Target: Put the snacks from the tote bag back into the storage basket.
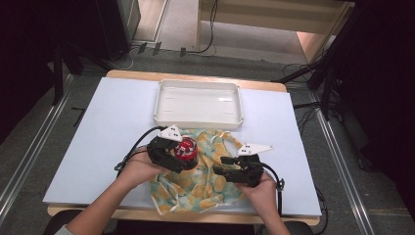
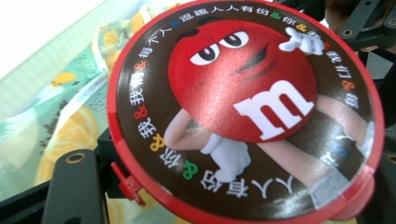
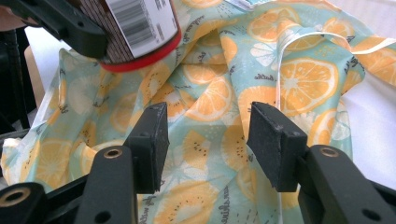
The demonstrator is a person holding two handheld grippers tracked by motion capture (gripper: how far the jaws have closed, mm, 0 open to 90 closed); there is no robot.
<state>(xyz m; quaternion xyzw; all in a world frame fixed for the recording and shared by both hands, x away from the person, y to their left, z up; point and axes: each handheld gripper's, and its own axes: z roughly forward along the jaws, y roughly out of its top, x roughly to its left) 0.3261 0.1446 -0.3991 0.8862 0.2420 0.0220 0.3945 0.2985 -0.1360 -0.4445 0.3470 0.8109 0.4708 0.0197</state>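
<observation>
- Left gripper (image 1: pixel 182 152) — jaws clamped on one red-lidded M&M's candy tub (image 2: pixel 243 112), held above the cloth's far edge, just short of the tray.
- Right gripper (image 3: pixel 208 140) — jaws spread, nothing between them, hovering over one lemon-print cloth bag (image 1: pixel 205 171) near the table's (image 1: pixel 117 117) front edge.
- One white tray (image 1: pixel 198 104), empty, at the far edge.
- My guess: the tub is lifted but not yet bagged or placed.

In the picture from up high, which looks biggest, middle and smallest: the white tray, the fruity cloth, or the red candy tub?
1. The fruity cloth and the white tray look close in size; the cloth is crumpled and partly hidden, so I won't rank them.
2. The red candy tub is clearly smallest, clamped in the left hand-held gripper.
</observation>
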